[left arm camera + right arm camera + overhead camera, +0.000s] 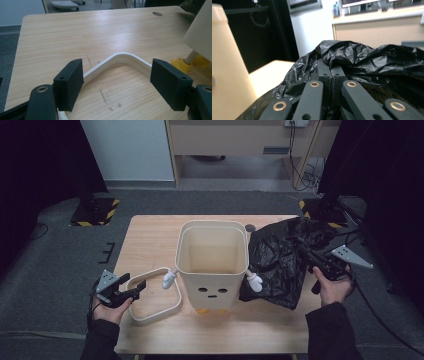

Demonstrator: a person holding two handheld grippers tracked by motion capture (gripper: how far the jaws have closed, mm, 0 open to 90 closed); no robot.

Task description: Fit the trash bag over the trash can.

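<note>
The right gripper (306, 251) has its jaws pinched together on a fold of the black bag (280, 260), which hangs crumpled just right of the cream bin (212, 265), touching its side. The bin's open mouth lies left of and below the grip, with free room above its rim. Left of the bin, the left gripper (116, 82) rests with wide, empty jaws astride a corner of the loose rim ring (120, 57).
</note>
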